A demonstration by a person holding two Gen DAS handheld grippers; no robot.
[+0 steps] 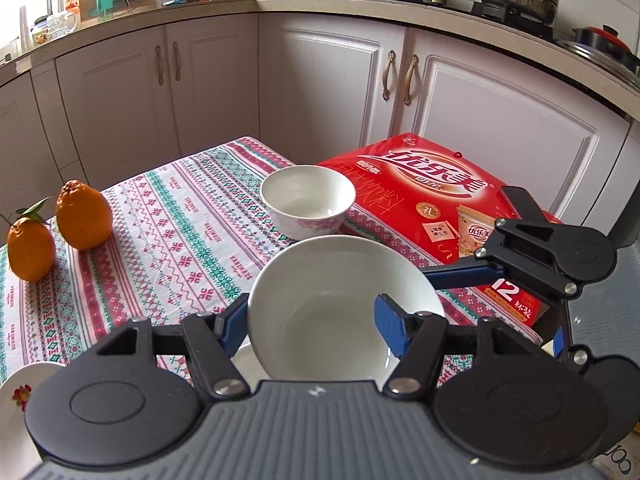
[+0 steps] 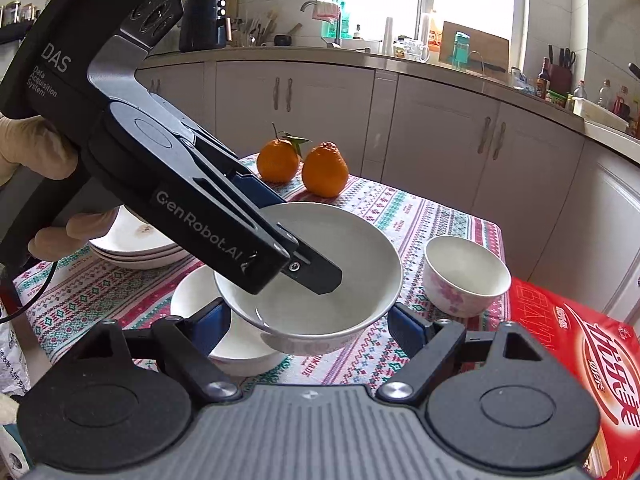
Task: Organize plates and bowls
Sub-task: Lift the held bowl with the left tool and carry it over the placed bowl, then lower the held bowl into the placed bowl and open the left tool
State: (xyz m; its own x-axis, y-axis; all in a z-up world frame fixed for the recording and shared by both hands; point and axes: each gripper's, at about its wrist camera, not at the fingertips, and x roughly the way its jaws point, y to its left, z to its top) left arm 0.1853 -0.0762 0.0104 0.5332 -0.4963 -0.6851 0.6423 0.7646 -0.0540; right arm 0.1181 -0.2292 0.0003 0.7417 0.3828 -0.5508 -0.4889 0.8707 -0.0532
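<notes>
A plain white bowl (image 1: 336, 312) hangs above the table, tilted. My left gripper (image 1: 312, 316) is shut on its rim, one blue pad inside the bowl and one outside. In the right wrist view the same bowl (image 2: 316, 300) sits between the blue pads of my right gripper (image 2: 310, 328), which press on its lower wall from both sides. The left gripper (image 2: 304, 240) reaches in from the upper left. A small bowl with pink flowers (image 2: 466, 276) stands on the cloth to the right. Another white bowl (image 2: 204, 320) rests on the table under the held one.
A stack of white plates (image 2: 132, 248) lies at the left of the patterned tablecloth (image 2: 432, 216). Two oranges (image 2: 304, 166) stand at the far side. A red carton (image 2: 580, 340) fills the table's right end. White kitchen cabinets (image 2: 440, 132) run behind.
</notes>
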